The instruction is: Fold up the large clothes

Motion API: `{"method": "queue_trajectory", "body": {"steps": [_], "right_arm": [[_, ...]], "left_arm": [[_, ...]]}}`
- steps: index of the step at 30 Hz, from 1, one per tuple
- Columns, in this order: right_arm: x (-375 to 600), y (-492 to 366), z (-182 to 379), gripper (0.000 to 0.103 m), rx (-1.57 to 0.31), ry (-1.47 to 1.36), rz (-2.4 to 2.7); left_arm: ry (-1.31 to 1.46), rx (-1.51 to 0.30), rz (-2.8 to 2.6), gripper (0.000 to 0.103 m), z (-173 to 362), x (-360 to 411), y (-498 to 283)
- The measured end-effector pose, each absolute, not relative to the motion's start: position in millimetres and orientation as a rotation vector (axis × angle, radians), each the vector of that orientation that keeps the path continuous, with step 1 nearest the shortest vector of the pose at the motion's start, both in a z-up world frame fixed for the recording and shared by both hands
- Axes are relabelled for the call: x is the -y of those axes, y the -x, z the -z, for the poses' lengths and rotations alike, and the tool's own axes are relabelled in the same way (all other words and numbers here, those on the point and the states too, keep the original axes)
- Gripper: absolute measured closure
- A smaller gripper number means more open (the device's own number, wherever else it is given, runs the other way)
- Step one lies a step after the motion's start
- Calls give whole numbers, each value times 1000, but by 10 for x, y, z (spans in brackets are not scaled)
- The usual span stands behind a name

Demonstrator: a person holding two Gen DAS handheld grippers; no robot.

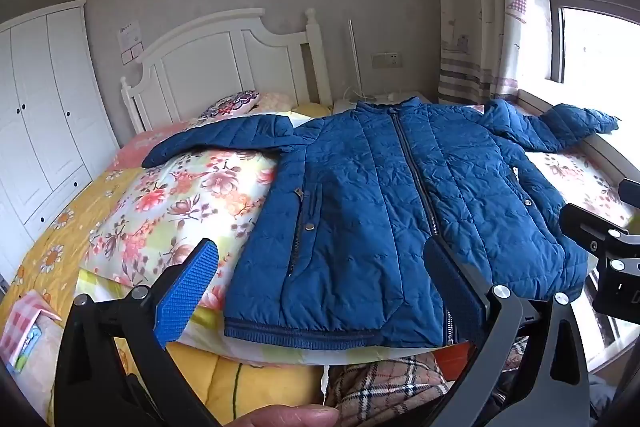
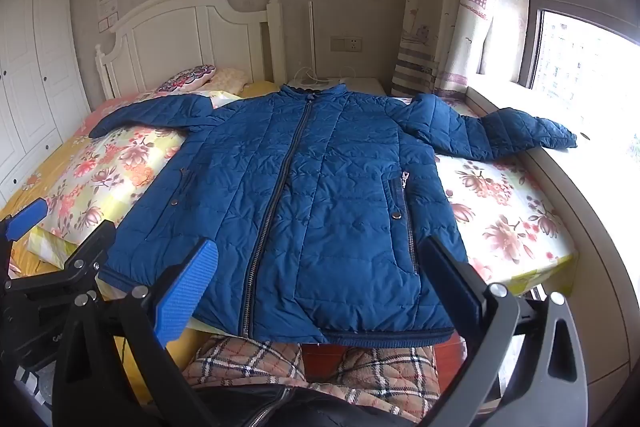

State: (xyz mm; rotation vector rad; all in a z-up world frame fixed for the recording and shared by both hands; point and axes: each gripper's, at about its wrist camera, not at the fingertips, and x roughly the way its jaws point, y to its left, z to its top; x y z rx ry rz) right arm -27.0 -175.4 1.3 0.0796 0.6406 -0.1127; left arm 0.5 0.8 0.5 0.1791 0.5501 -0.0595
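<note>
On the bed [image 2: 520, 227]: jacket [image 2: 312, 195] flat, collar toward headboard [image 2: 180, 27], sleeves spread | left gripper [image 1: 320, 287], right gripper [image 2: 320, 287] gaping, empty | pillow [image 2: 188, 77] beyond collar

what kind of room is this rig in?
A home bedroom, most likely. A bed with a white headboard and floral bedding, a white wardrobe, and a curtained window. A blue quilted jacket lies spread flat on the bed.

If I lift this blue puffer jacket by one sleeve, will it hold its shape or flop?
The blue jacket will likely flop: its right sleeve already bends over the bed's edge. The thin quilted padding suggests it is light for its size. Its smooth, slightly shiny shell may slip between the pads.
</note>
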Motion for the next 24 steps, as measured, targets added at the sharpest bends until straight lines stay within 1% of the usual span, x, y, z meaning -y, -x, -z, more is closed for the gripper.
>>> {"method": "queue_trajectory", "body": {"steps": [24], "right_arm": [[1767, 266, -7, 2, -645, -77, 112]], "left_arm": [[-187, -555, 59, 5, 38, -23, -19]]}}
